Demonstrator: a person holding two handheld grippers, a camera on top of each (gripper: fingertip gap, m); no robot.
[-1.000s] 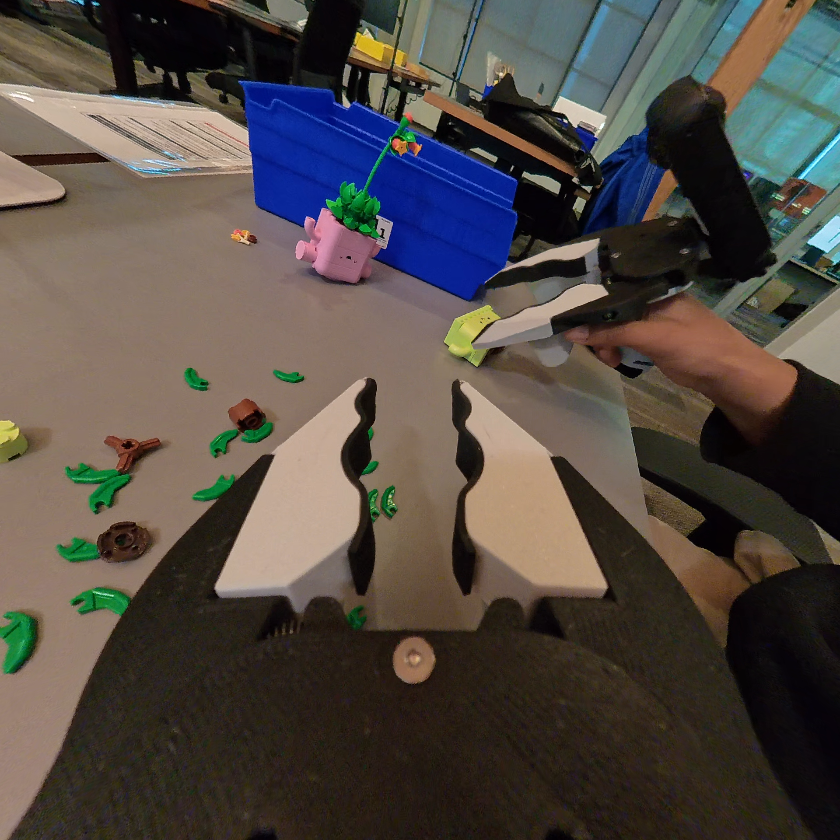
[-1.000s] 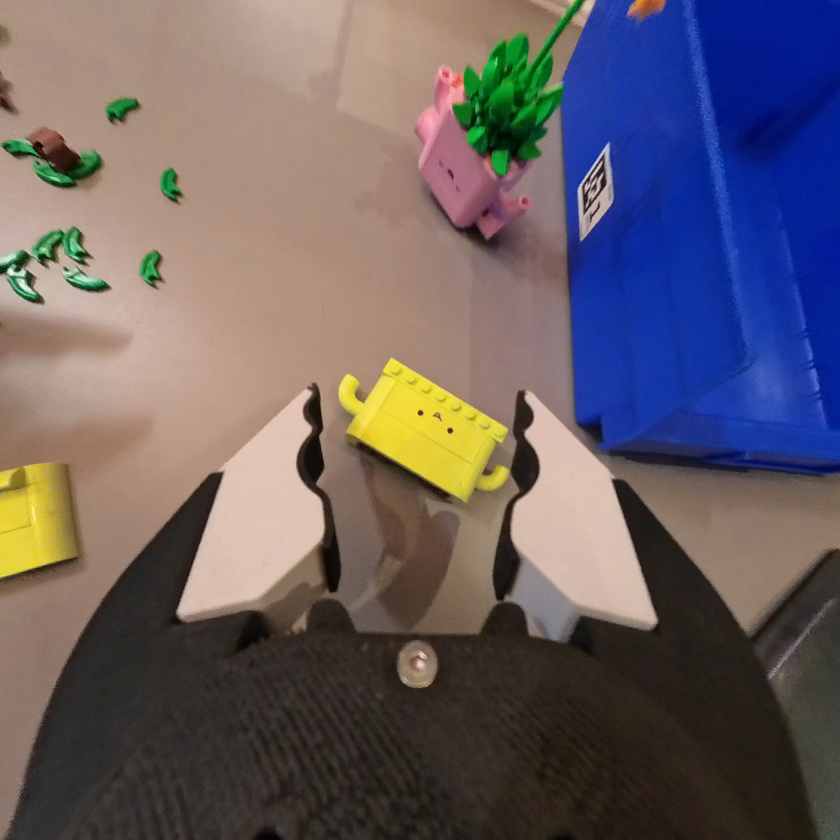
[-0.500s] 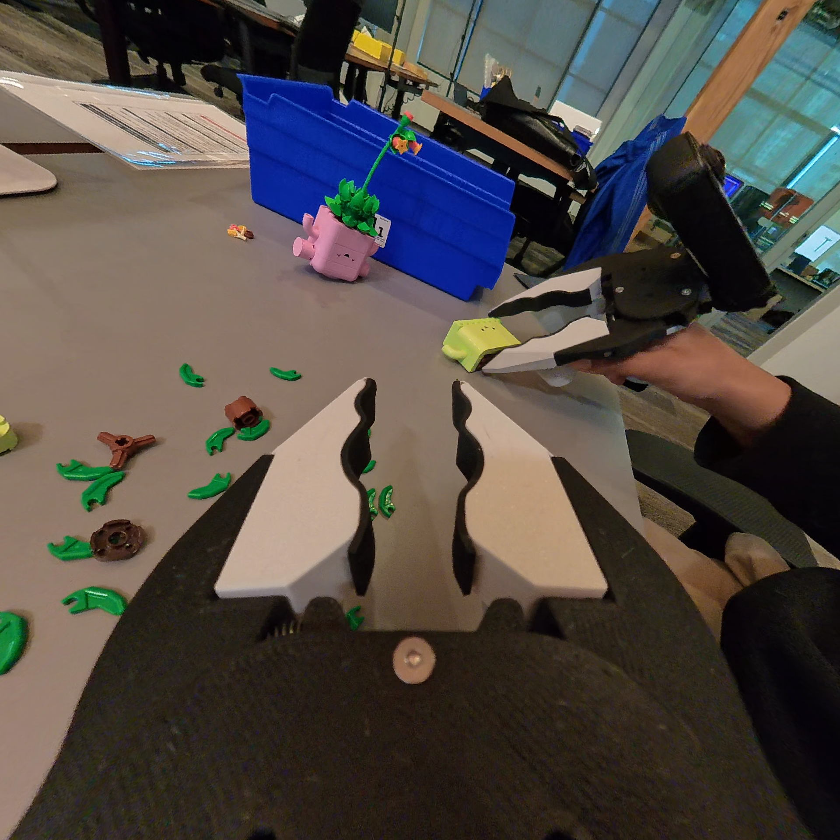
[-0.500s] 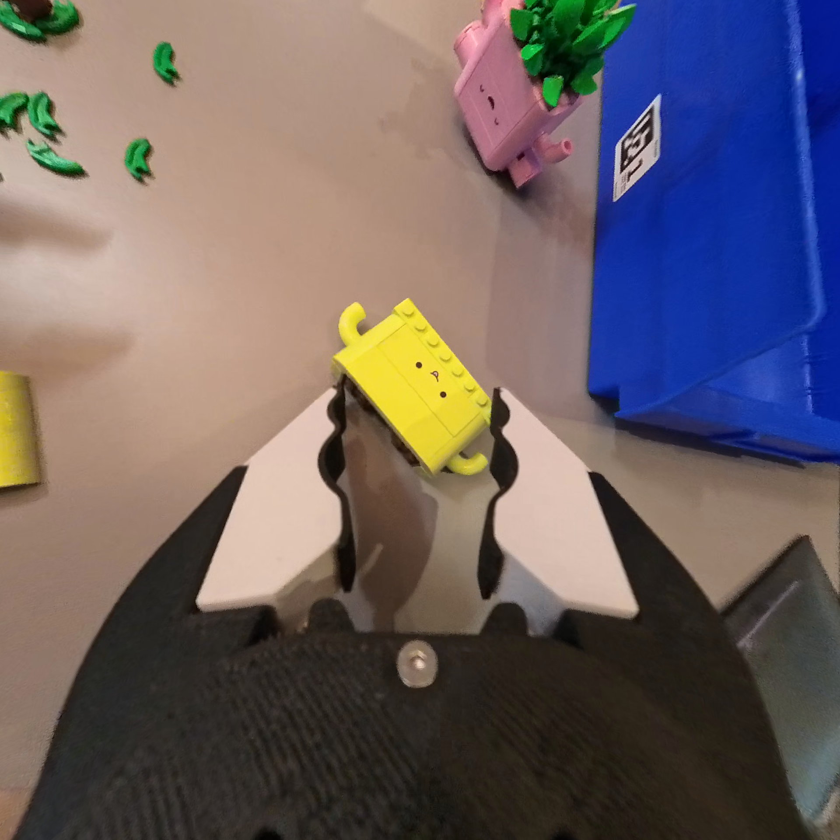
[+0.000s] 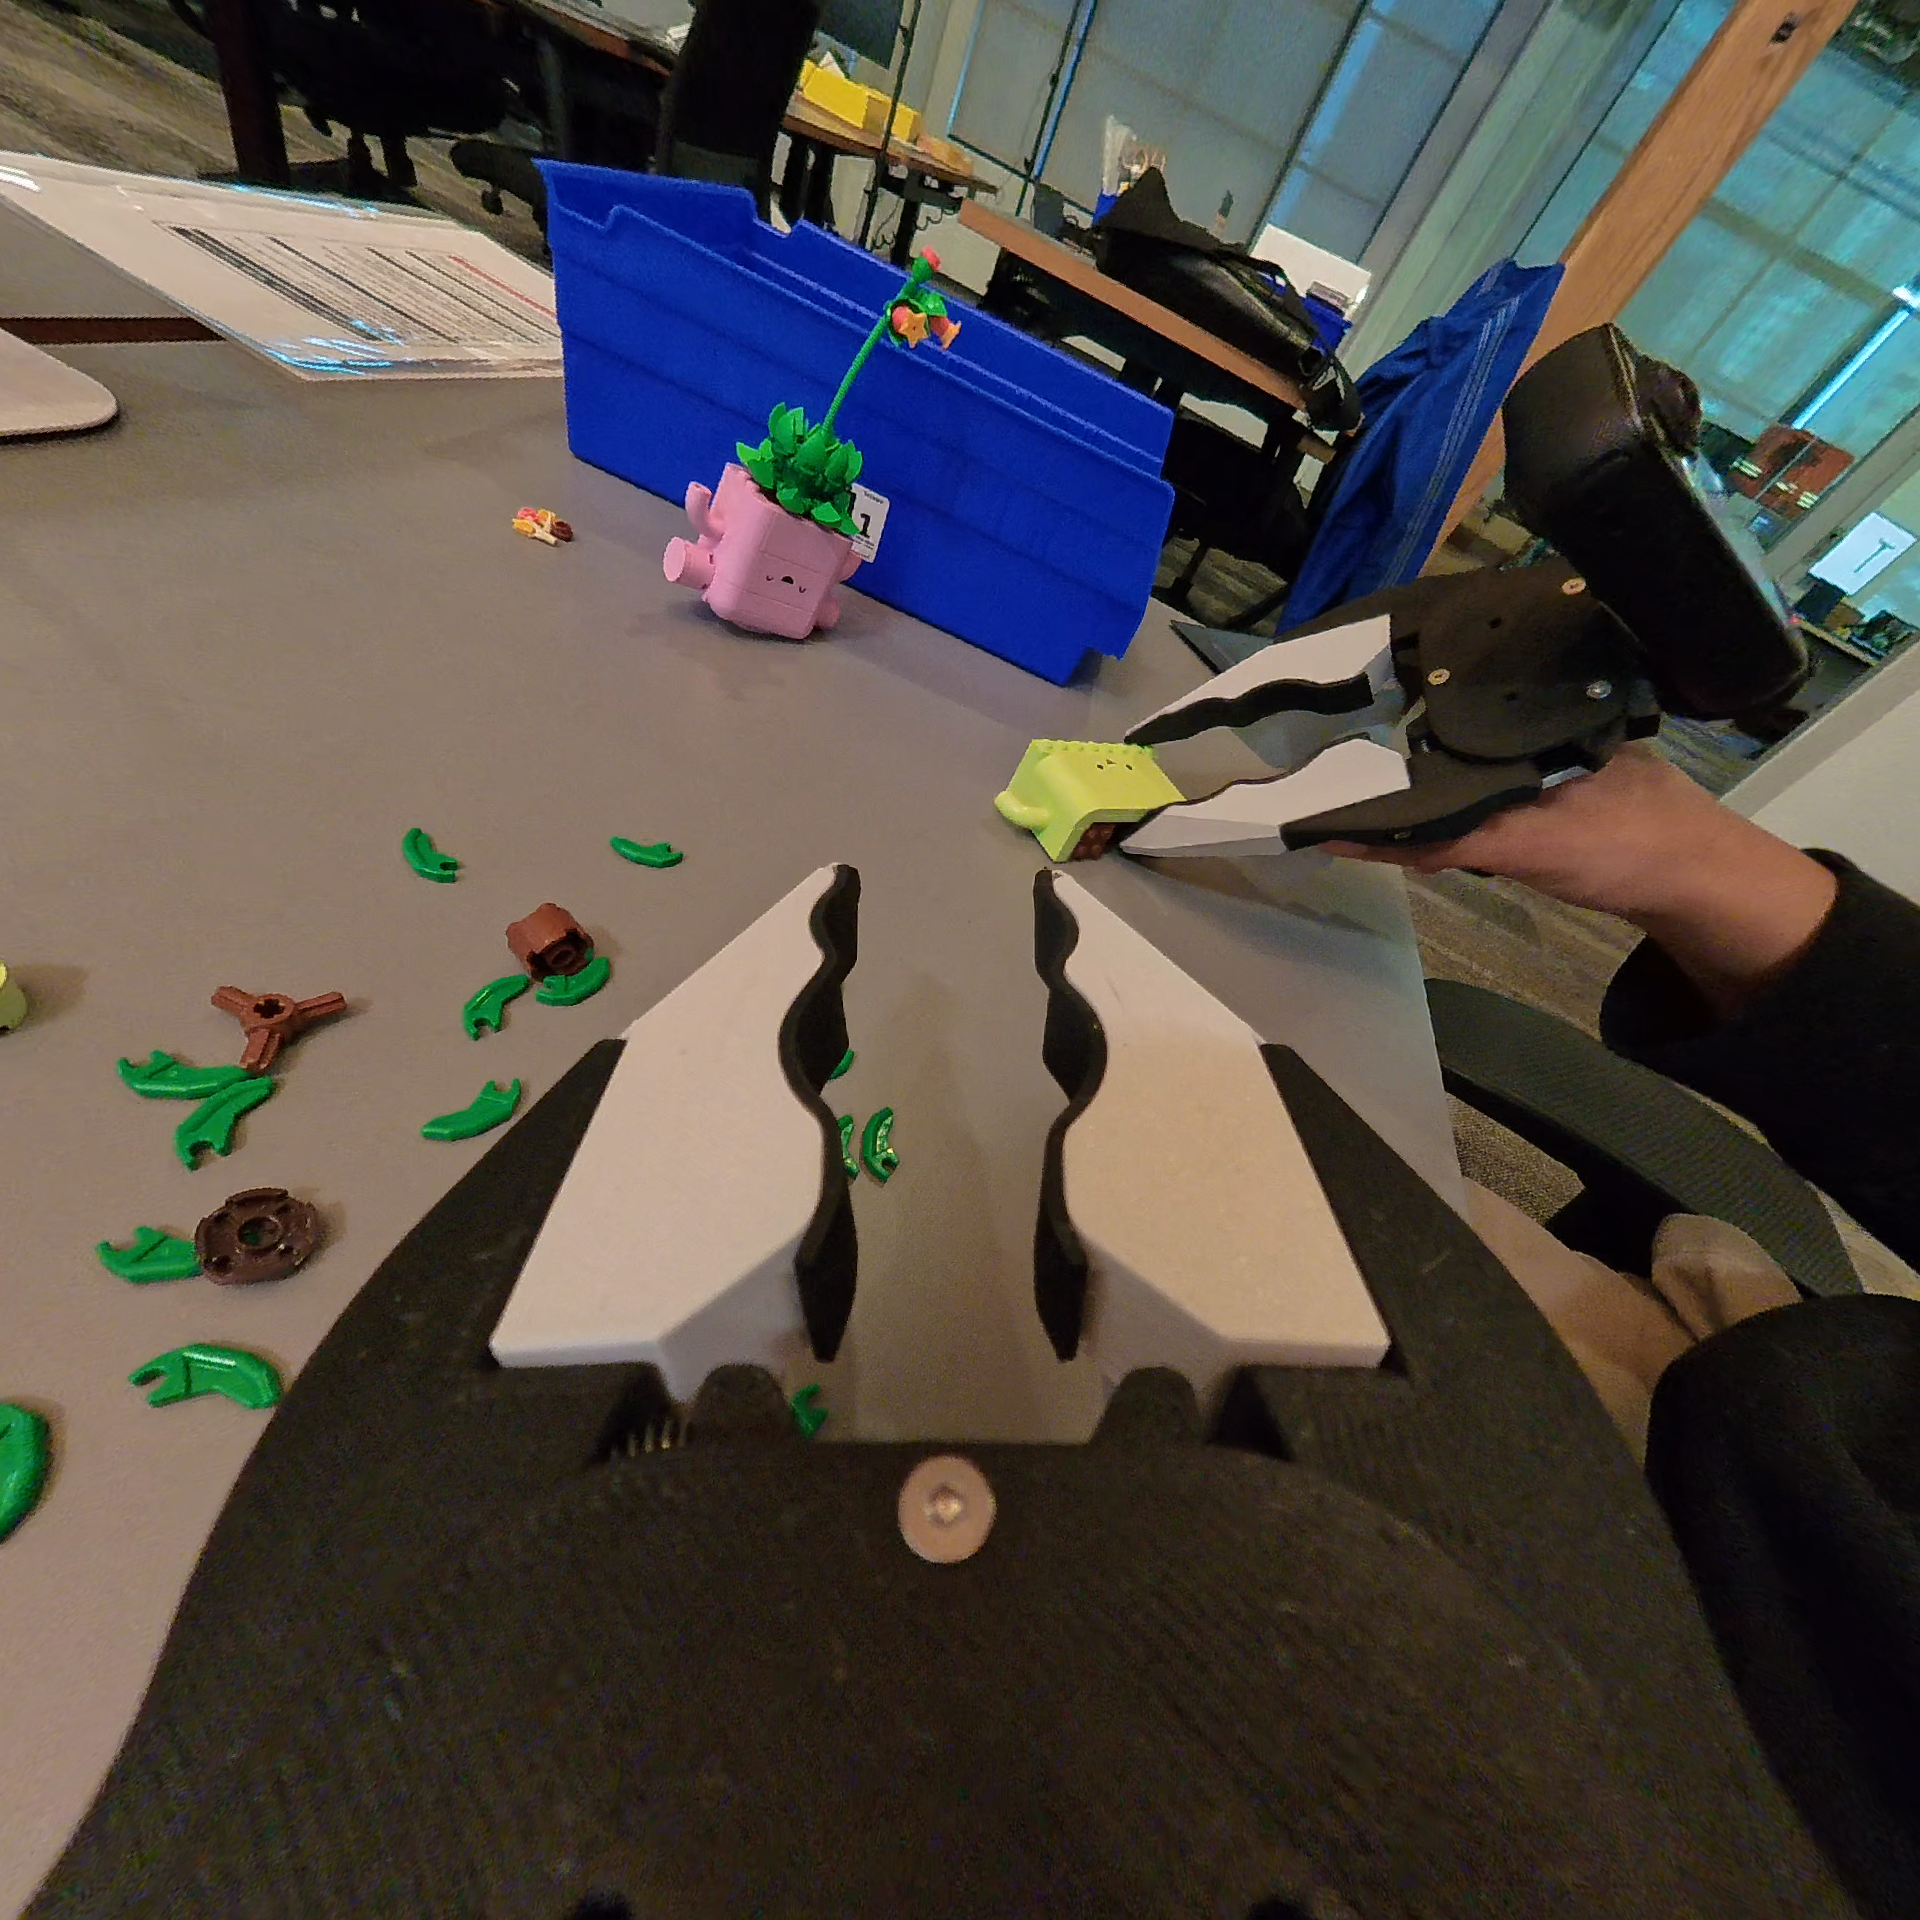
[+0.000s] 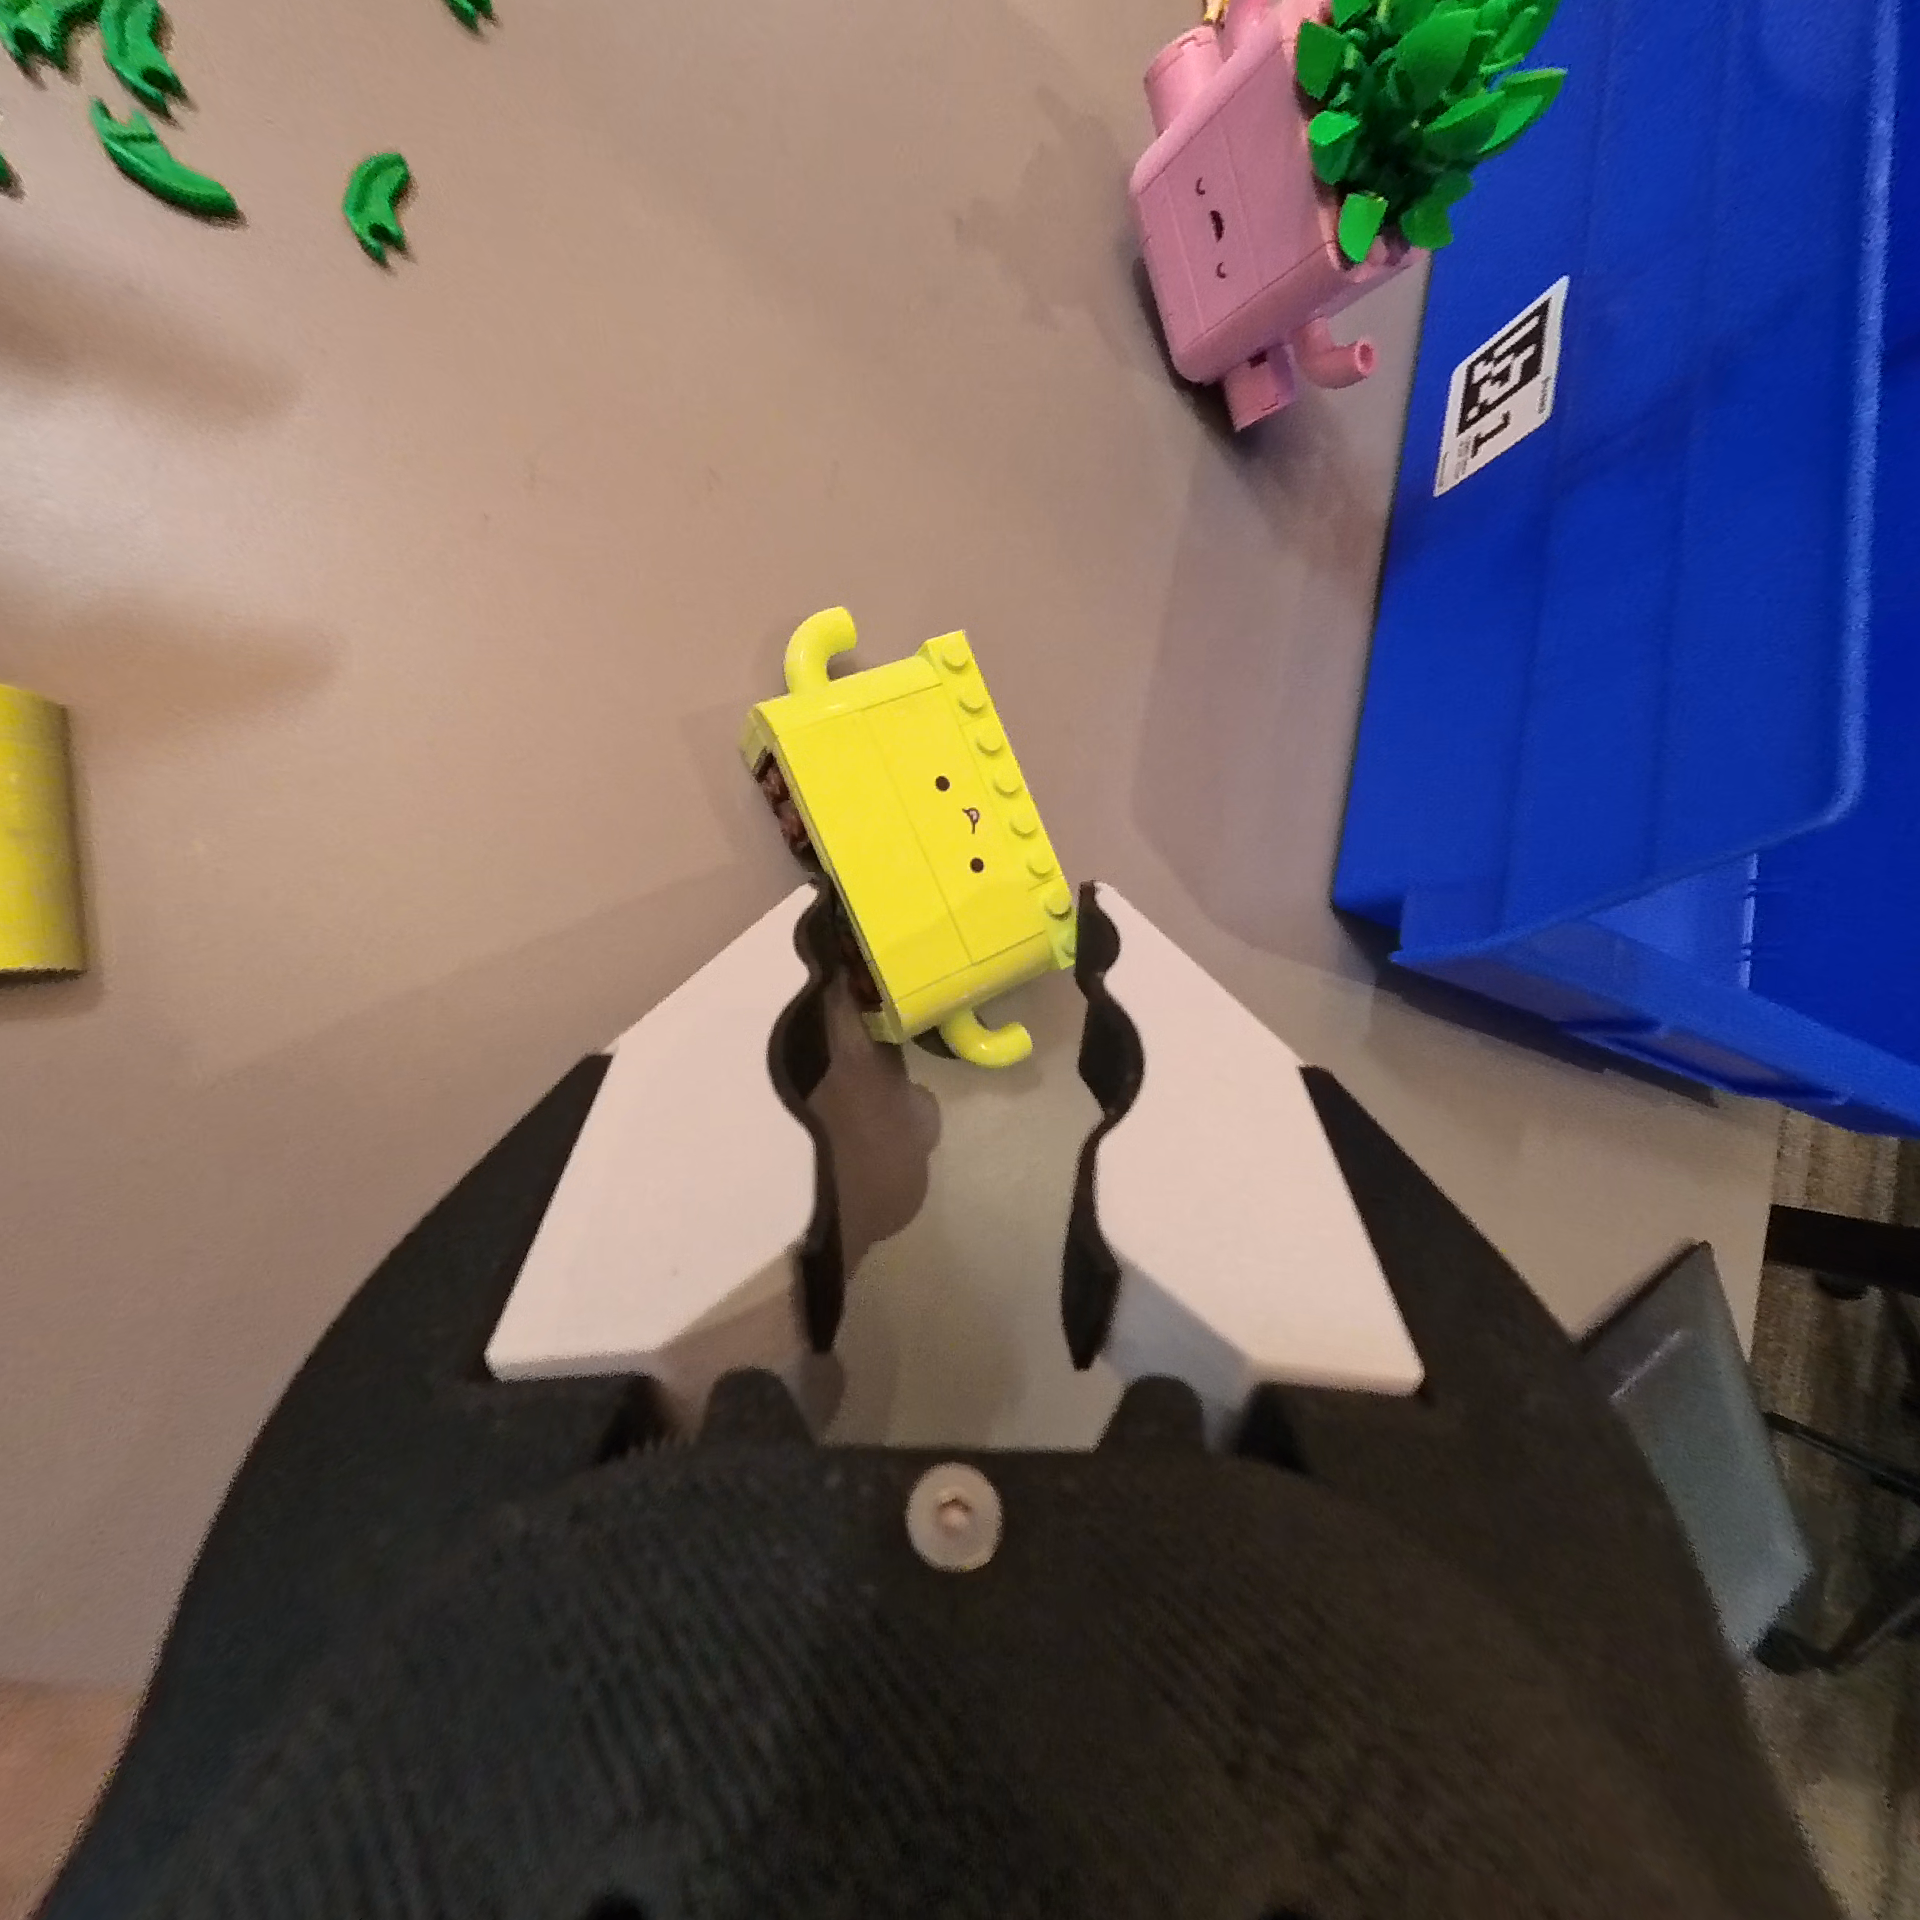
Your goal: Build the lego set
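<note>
Glossy plastic yellow pot [image 6: 914, 831]

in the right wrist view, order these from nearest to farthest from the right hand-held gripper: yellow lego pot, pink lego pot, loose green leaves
From the right hand-held gripper:
1. yellow lego pot, pinched between the fingertips, lying on its side.
2. pink lego pot, farther up on the right, beside the blue bin.
3. loose green leaves, scattered at the far upper left.

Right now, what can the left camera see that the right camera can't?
Only the left wrist view shows the brown pieces, the person's hand and the left gripper, open and empty. Only the right wrist view shows the flat yellow piece at the left edge. Both show the yellow pot pinched at the right gripper fingertips, the pink pot, the blue bin and green leaves.
</note>
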